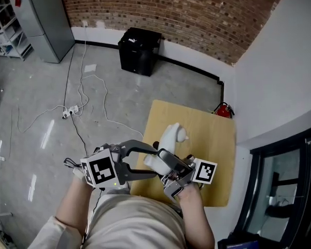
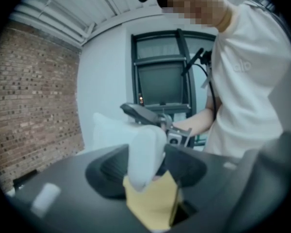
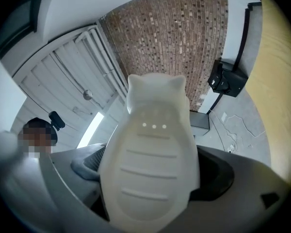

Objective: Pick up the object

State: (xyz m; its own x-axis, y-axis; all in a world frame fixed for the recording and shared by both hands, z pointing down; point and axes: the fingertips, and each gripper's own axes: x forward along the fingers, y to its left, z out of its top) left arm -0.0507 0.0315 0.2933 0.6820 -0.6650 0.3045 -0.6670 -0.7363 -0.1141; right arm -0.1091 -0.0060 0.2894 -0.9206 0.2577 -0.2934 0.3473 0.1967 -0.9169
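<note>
A white cat-shaped plastic object [image 1: 172, 138] is held tilted in the air over the near part of a small wooden table [image 1: 217, 139]. In the right gripper view it fills the middle, ears up, with three dots and ribs on its face [image 3: 153, 154]. My right gripper [image 1: 167, 165] is shut on its lower part [image 3: 153, 188]. My left gripper [image 1: 149, 162] reaches in from the left. In the left gripper view the object's narrow end [image 2: 145, 157] sits between the dark pads and touches both, so that gripper [image 2: 146, 171] is shut on it too.
A black box [image 1: 139, 51] stands against the brick wall, and a grey cabinet [image 1: 41, 19] is at far left. Cables [image 1: 83, 102] trail over the concrete floor. A red fire extinguisher [image 1: 224, 109] sits behind the table. A dark glass door [image 1: 285, 185] is at right.
</note>
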